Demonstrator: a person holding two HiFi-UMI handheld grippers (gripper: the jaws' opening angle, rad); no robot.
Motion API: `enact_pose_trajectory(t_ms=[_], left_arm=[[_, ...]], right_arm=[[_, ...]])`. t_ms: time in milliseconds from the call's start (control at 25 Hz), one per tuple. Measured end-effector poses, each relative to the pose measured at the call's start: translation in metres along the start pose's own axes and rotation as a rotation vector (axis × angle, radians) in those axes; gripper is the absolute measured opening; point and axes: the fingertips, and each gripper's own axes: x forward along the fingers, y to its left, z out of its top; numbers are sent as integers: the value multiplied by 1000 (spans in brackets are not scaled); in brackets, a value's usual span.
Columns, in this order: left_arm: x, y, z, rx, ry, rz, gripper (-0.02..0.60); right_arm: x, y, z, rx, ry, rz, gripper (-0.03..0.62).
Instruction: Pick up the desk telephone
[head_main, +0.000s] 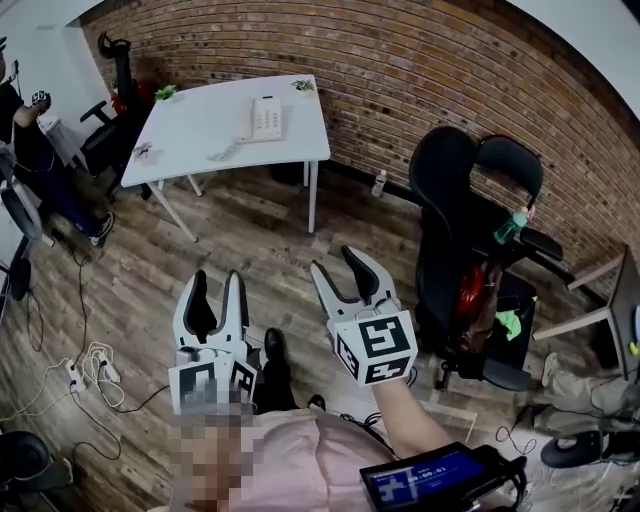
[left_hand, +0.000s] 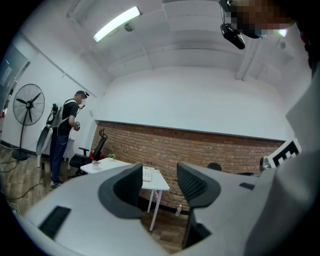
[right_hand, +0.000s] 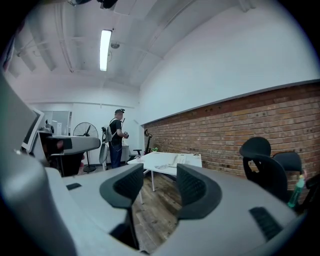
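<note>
The white desk telephone (head_main: 264, 118) lies on a white table (head_main: 200, 135) by the brick wall, far ahead of both grippers. Its cord trails to the left on the tabletop. My left gripper (head_main: 217, 292) is held over the wooden floor, open, with nothing between its fingers. My right gripper (head_main: 340, 268) is beside it, also open and empty. In the left gripper view the telephone (left_hand: 147, 174) shows small, just past the left jaw of the gripper (left_hand: 160, 182). In the right gripper view the table (right_hand: 160, 161) stands beyond the open gripper (right_hand: 159, 184).
A black office chair (head_main: 470, 250) with a green bottle and hung items stands to the right. A person (head_main: 25, 150) and another chair are at the far left. Cables and a power strip (head_main: 90, 365) lie on the floor. A bottle (head_main: 379, 183) stands by the brick wall.
</note>
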Motion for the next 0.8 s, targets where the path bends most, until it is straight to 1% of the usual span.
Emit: enact_pose_trajectory(t_ms=[240,400,520,800], left_arm=[[67,33,-12,-5,29,7,215],[120,55,-17,-3,55,-10,215],[159,73,-13,1,60,-24,215],[240,109,15,5,16,-66,215]], right_arm=[[65,-21,-9,8,37,-16,216],[122,-36,-11,18,72,-31,216],[162,-43,-2,22,70,-42,215],[245,-54,36,0,28,-70,215]])
